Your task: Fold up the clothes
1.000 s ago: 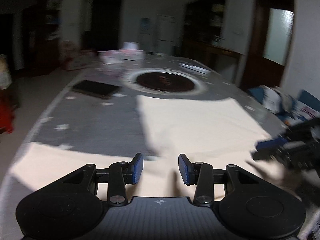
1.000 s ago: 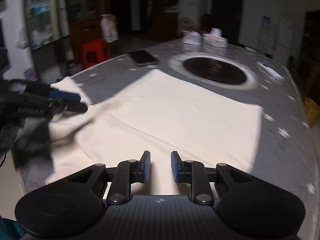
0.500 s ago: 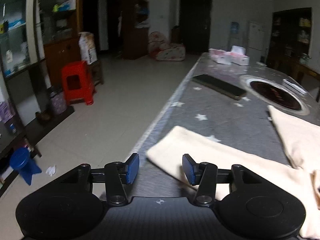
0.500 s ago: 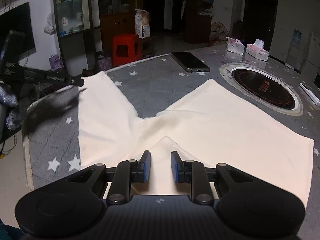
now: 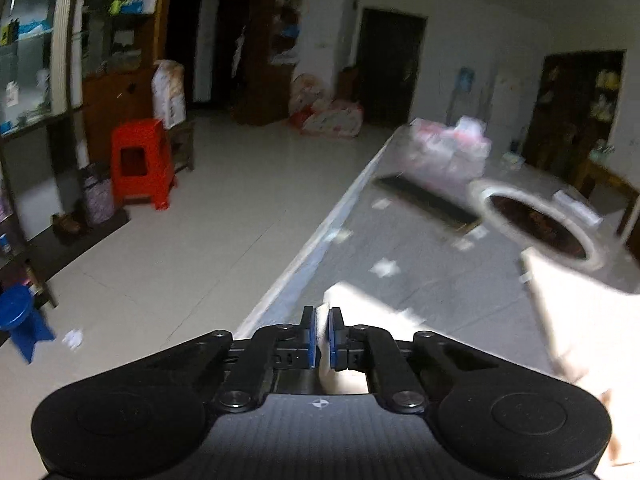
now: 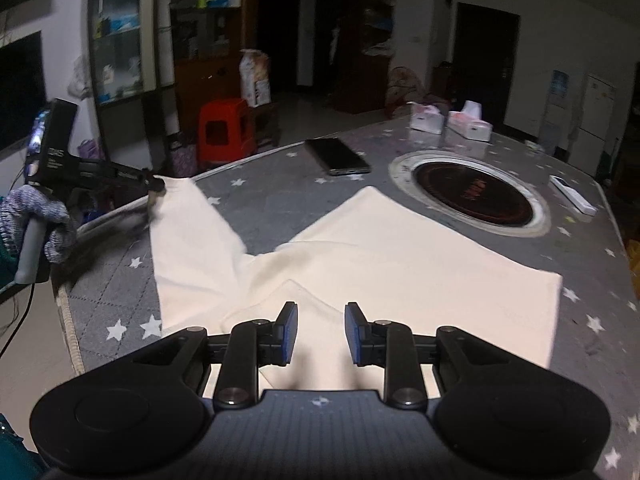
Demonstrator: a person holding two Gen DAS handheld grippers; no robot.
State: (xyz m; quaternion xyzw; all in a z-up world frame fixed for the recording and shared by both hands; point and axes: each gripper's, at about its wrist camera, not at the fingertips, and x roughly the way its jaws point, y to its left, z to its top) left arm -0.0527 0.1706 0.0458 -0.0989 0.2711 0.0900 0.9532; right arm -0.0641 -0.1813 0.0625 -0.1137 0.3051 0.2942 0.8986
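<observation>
Cream cloth is now pinched between the blue pads of the left gripper (image 5: 323,334), where half a second ago the jaws stood apart just short of the sleeve end. The garment (image 6: 400,264) is spread flat on the grey star-patterned table (image 6: 256,192), its left sleeve (image 6: 188,240) stretched out toward the table's edge, and the sleeve tip is seen clamped in the right wrist view (the gloved hand (image 6: 36,220) behind it is steady). The right gripper (image 6: 321,332) is held over the near hem, its jaws easing apart with nothing caught between them; cloth lies beneath only. With the sleeve secured, the inward fold across the body is judged ready to begin.
</observation>
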